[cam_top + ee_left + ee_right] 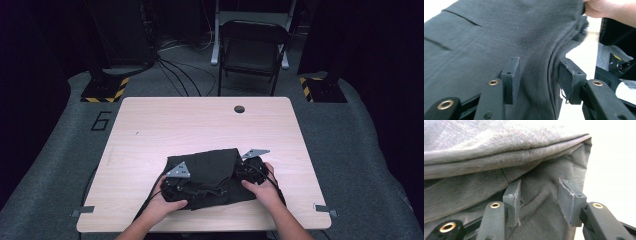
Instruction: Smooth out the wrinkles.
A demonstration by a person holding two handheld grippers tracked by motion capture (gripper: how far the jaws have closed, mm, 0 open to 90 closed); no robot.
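Dark grey knit garment (207, 176), folded, lies near the tabletop's (150, 130) front edge, long axis running side to side between my two claws. Left gripper (537, 75) gapes, cloth fold between its jaws, pads not pressing. Right gripper (539, 197) also stands apart around bunched cloth. Soft, creased, limp.

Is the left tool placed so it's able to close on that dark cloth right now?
Probably yes: the left tool stands open with a fold of the dark cloth already between its pads, and nothing blocks it.
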